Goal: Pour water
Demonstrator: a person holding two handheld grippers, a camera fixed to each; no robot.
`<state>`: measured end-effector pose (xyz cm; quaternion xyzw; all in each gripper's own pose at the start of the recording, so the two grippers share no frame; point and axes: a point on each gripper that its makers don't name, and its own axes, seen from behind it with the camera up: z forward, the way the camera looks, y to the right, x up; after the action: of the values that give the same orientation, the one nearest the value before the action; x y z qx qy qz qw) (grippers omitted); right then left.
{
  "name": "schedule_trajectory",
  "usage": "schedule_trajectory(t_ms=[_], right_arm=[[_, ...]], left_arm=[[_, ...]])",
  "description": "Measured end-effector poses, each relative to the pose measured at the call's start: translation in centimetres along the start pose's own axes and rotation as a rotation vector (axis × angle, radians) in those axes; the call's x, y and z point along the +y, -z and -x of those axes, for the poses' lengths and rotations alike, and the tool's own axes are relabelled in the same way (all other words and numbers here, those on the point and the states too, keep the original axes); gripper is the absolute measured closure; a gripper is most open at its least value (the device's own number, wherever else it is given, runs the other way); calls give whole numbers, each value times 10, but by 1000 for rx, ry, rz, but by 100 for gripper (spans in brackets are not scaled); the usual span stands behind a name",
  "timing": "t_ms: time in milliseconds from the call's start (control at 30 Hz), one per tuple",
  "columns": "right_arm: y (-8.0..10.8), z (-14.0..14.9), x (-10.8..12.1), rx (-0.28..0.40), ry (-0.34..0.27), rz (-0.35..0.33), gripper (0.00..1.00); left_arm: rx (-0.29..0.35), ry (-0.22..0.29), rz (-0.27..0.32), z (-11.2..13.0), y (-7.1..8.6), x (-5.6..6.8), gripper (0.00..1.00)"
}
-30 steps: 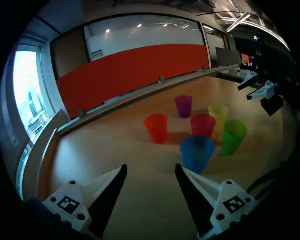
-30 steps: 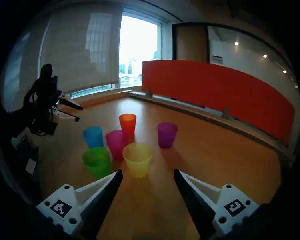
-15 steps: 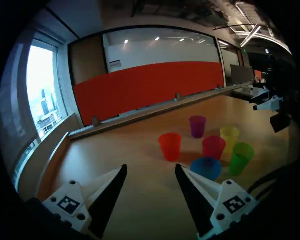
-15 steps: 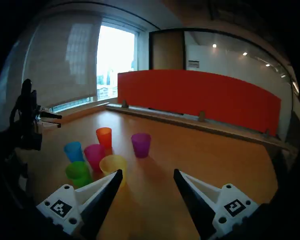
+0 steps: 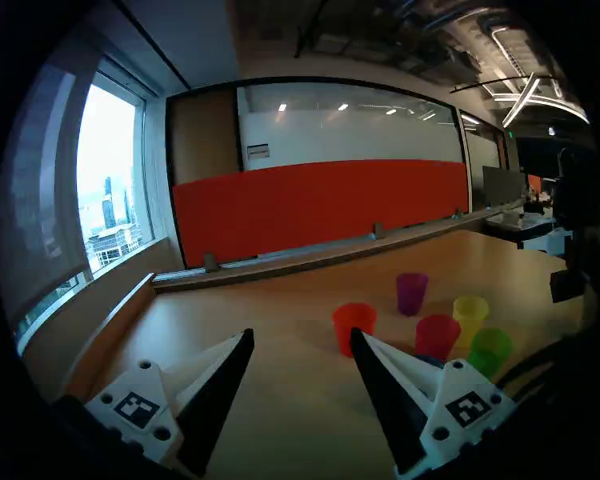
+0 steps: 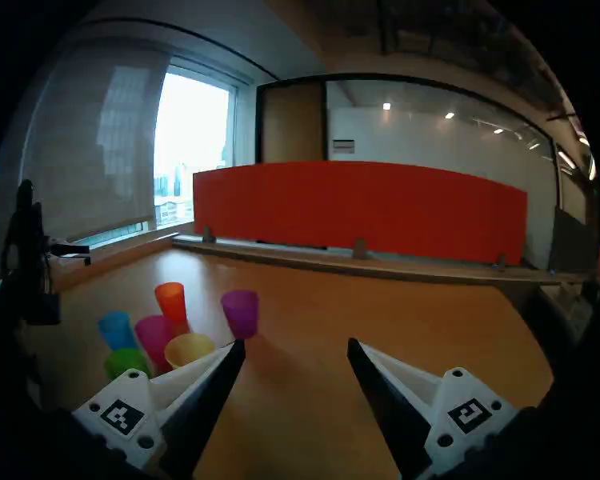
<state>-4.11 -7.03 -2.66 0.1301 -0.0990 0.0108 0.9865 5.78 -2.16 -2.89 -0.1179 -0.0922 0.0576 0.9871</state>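
Several coloured plastic cups stand in a cluster on a wooden table (image 5: 244, 320). In the left gripper view I see the orange cup (image 5: 354, 324), purple cup (image 5: 411, 292), yellow cup (image 5: 470, 310), pink cup (image 5: 437, 336) and green cup (image 5: 490, 350), just right of my left gripper (image 5: 300, 336), which is open and holds nothing. In the right gripper view the orange cup (image 6: 171, 302), purple cup (image 6: 240, 312), pink cup (image 6: 154, 336), yellow cup (image 6: 189, 350), blue cup (image 6: 117, 328) and green cup (image 6: 126, 362) sit left of my open, unladen right gripper (image 6: 295, 346). No water is visible in any cup.
A red partition (image 5: 316, 200) runs along the table's far edge, with a bright window (image 5: 112, 208) to its left. The other gripper and the dark figure holding it stand at the left of the right gripper view (image 6: 28, 264). Bare tabletop (image 6: 412, 328) stretches right of the cups.
Both grippers have tilted up and drawn back, so the cups have slid lower and look smaller in both views. In the left gripper view the blue cup has gone behind the right finger.
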Motion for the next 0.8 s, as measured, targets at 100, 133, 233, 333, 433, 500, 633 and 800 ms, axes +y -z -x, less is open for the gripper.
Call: schedule_trajectory(t_ms=[100,133,233,333,433,500,633,800], right_arm=[[2,-6,10,22,-12,38,1],[3,-7,14,31,-14,54,1],[5,-12,27,60,-23,100,1],[8,-18,39,95,-39,145,1],[12,-25,47,133,-60,178,1],[15,-29,52,154,-72,195,1],[21,-34,65,193,-90,245,1],[27,-36,82,223,-107,314,1]], left_arm=[[22,22,-19,-6,-1,-3,12],[29,27,-26,-7,-1,-3,11],[48,40,-43,-11,-2,-5,11],[65,53,-55,-15,-2,-4,11],[81,72,-66,-18,-4,-4,11],[91,86,-76,-19,-4,-4,11],[120,104,-93,-27,-3,-5,11],[160,118,-120,-38,-1,-7,11]])
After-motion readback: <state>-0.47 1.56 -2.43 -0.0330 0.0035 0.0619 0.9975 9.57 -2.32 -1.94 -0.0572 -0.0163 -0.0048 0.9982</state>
